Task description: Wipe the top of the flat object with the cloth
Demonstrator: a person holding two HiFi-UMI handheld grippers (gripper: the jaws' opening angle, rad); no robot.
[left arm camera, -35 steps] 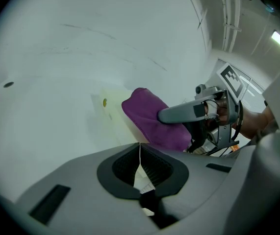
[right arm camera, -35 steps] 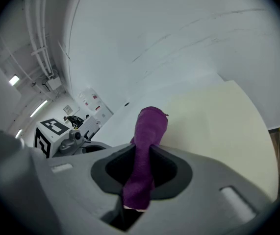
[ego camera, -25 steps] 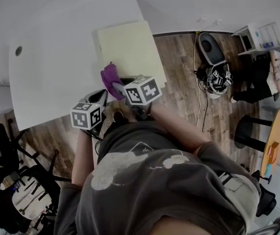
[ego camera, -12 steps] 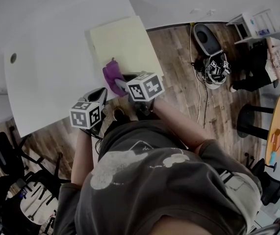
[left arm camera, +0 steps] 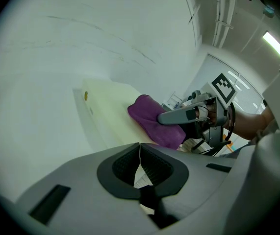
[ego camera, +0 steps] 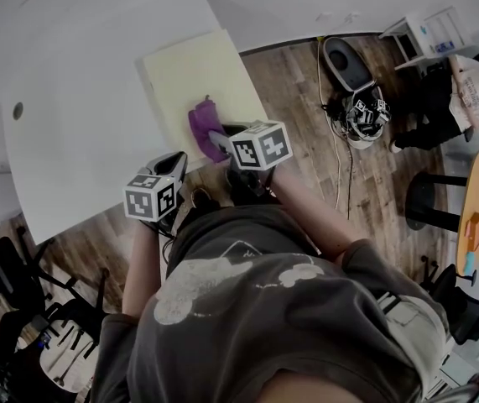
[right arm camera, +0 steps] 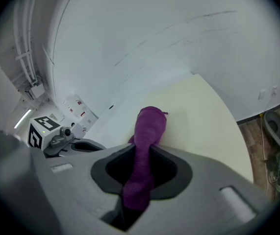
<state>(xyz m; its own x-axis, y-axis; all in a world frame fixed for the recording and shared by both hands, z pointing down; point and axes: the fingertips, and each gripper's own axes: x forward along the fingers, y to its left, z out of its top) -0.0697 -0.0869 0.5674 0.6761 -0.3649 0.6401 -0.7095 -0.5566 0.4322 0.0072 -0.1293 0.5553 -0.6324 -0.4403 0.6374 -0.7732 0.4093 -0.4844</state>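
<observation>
Now we have the right gripper [right arm camera: 142, 148] pinching the purple cloth [right arm camera: 149, 124]. Its 2 jaws are pressed onto the fabric, which runs back between them and bunches out in front. The bunched end of the cloth rests on the pale yellow board [ego camera: 193, 78], near the board's edge closest to us. The board lies flat on the white tabletop [ego camera: 88, 133], at the tabletop's right end, with 1 long side beside the edge where the wooden floor [ego camera: 306, 99] shows. Our left gripper [left arm camera: 140, 153] holds nothing; its 2 jaws are pressed together, tips touching. It is off the board, to the left of the right gripper and nearer our body, at the tabletop's near edge. We cannot tell whether it touches the surface. From its view we see the cloth lying on the board with the right gripper over it. A small dark hole [ego camera: 18, 110] marks the tabletop's far left part.
</observation>
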